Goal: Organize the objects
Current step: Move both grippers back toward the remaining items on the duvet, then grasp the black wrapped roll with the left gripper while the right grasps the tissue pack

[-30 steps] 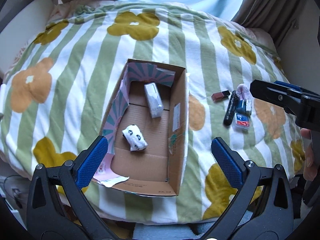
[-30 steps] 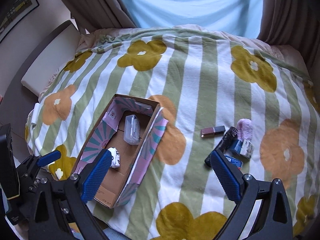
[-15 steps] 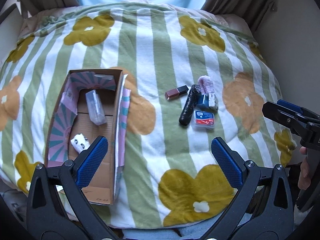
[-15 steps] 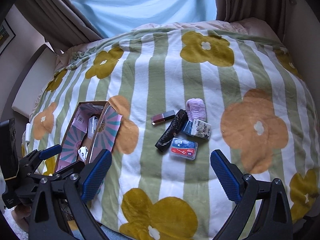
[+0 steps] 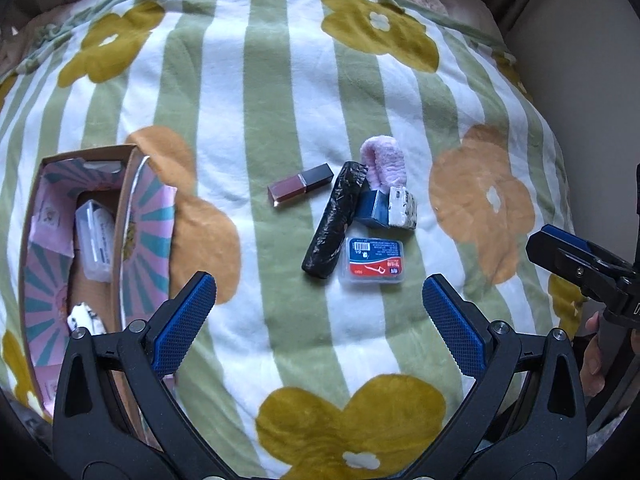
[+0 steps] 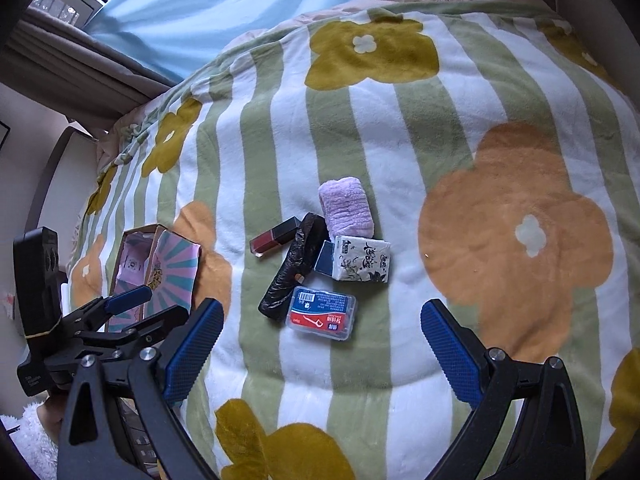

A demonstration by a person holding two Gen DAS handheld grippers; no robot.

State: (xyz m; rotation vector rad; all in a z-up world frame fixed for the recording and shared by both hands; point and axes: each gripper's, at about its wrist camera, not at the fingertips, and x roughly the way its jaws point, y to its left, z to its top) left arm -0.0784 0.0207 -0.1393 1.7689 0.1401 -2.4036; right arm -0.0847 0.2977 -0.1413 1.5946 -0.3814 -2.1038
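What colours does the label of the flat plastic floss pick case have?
Blue above and red below, on the floss pick case; it shows best in the left wrist view.

Six loose items are counted in one cluster on the striped blanket [image 5: 248, 92], near the centre of the left wrist view: one lipstick [image 5: 301, 188] at 9 o'clock of the group, one black roll [image 5: 335, 225] beside it, one pink fluffy band [image 5: 383, 164] at 12 o'clock, one blue box [image 5: 372, 207], one tissue pack [image 5: 403, 207] at 3 o'clock, and one floss-pick case [image 5: 374, 261] at 6 o'clock. One cardboard box [image 5: 132, 216] is counted at 9 o'clock of the view, and two items are seen inside it: one clear plastic case [image 5: 95, 245] and one white patterned pack [image 5: 85, 319]. Two grippers are counted: the left gripper [image 5: 319, 321] and the right gripper [image 6: 321, 346].
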